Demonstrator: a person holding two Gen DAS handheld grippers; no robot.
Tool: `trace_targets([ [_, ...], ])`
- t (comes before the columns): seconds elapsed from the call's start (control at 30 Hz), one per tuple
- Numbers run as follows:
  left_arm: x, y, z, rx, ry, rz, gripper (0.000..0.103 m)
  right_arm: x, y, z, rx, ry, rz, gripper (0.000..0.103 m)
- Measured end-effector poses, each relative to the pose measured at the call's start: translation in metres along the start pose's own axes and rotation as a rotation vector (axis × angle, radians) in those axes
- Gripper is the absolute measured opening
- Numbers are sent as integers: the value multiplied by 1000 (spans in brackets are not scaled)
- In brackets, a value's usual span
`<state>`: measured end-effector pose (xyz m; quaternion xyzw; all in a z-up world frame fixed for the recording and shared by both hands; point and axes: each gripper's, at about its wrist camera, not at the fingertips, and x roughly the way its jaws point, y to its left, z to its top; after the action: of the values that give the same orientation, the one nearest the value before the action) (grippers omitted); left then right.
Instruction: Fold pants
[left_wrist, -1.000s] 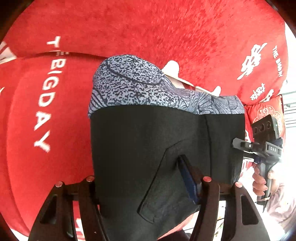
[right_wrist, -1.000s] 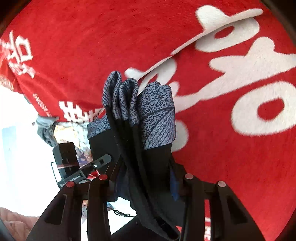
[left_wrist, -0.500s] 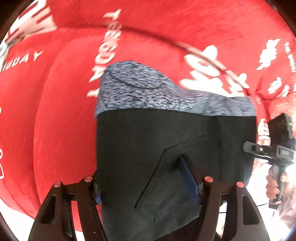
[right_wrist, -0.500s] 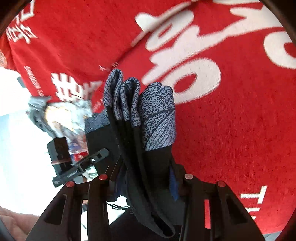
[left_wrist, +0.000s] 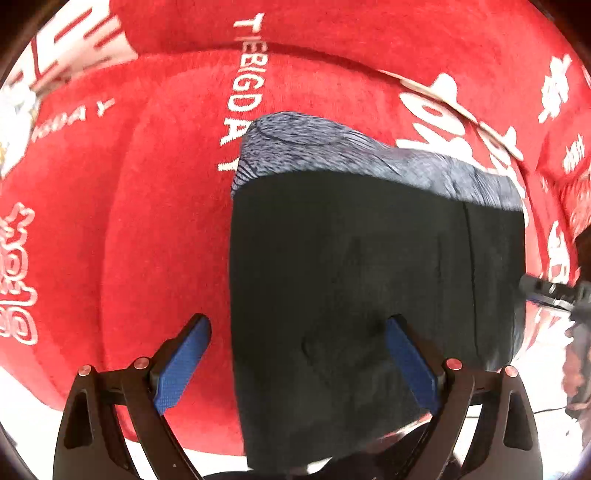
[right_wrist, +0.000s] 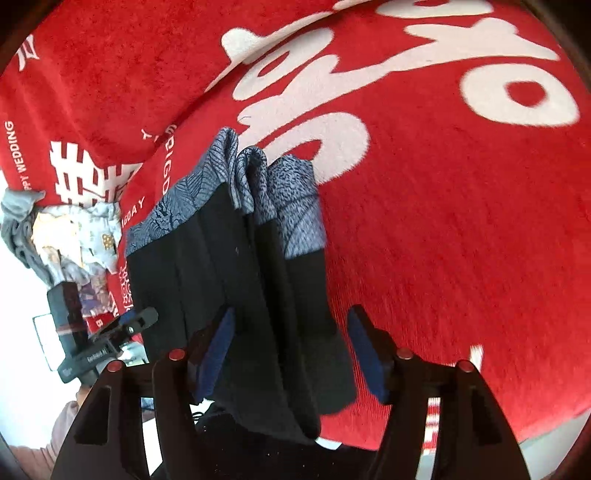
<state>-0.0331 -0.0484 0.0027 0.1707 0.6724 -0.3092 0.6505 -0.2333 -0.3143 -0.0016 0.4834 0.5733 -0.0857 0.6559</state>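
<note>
The folded pants (left_wrist: 369, 280) are black with a blue-grey patterned band at the far end. They lie on the red cloth (left_wrist: 129, 229). My left gripper (left_wrist: 295, 354) is open, its blue pads spread on either side of the near edge of the pants. In the right wrist view the pants (right_wrist: 251, 266) show as stacked folded layers seen edge-on. My right gripper (right_wrist: 291, 350) is open around their near end, pads apart from the cloth. The left gripper (right_wrist: 96, 347) shows at the left of that view.
The red cloth (right_wrist: 443, 221) with white lettering covers the surface. A pile of grey and pale printed clothes (right_wrist: 62, 236) lies at the far left beyond the pants. The cloth's near edge and a white floor show at the bottom of both views.
Both grippers have opened and let go of the pants, which now rest on the red cloth. Both views shifted over the cloth as the pants came down.
</note>
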Motion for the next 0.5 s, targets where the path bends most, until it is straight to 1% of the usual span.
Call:
trace_targets([
  [0.07, -12, -4, -8, 17, -6, 6, 96, -9, 5, -8, 2, -15, -31, 74],
  [0.17, -29, -14, -18, 23, 8, 22, 96, -22, 21, -21, -18, -33, -84, 80],
  [0.2, -36, -17, -22, 26, 13, 27, 96, -25, 27, -24, -31, -37, -102, 81],
  [0.23, -40, -20, -25, 25, 14, 28, 98, -30, 36, -30, -52, -45, -129, 81],
  [0.27, -44, -23, -27, 23, 15, 30, 102, -34, 42, -33, -65, -50, -143, 83],
  [0.33, -53, -29, -32, 21, 14, 31, 102, -40, 57, -42, -87, -59, -158, 85],
  [0.4, -61, -35, -39, 29, 17, 39, 102, -44, 66, -47, -90, -60, -157, 90],
  [0.43, -64, -37, -41, 37, 17, 45, 102, -46, 72, -51, -91, -62, -158, 91],
  [0.5, -72, -42, -48, 56, 11, 64, 102, -50, 84, -58, -101, -74, -176, 103],
])
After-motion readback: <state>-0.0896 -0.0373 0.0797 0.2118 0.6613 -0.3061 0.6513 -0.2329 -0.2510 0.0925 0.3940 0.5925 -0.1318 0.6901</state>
